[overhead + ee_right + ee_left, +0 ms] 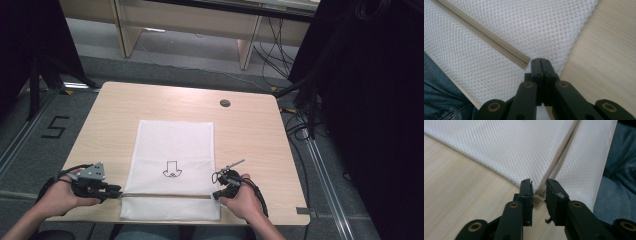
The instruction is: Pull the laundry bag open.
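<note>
A white mesh bag [172, 150] lies flat on the wooden table [110, 115], with a small black drawing at its middle. A beige zipper [165, 195] crosses it near the front edge. My left gripper [118, 192] is at the zipper's left end. In the left gripper view its jaws [539, 187] stand a little apart, with a small beige zipper piece [537, 201] in the gap and no pad pressing on it. My right gripper [216, 195] is at the zipper's right end. It [541, 62] is shut, tips on the mesh [524, 25] beside the zipper's end [525, 62]. Whether fabric is pinched I cannot tell.
The bag's near edge hangs slightly over the table's front edge, above the person's jeans [621, 170]. A round cable hole [225, 103] sits at the back of the table. Bare wood lies on both sides of the bag. Cables and dark stands flank the table on the floor.
</note>
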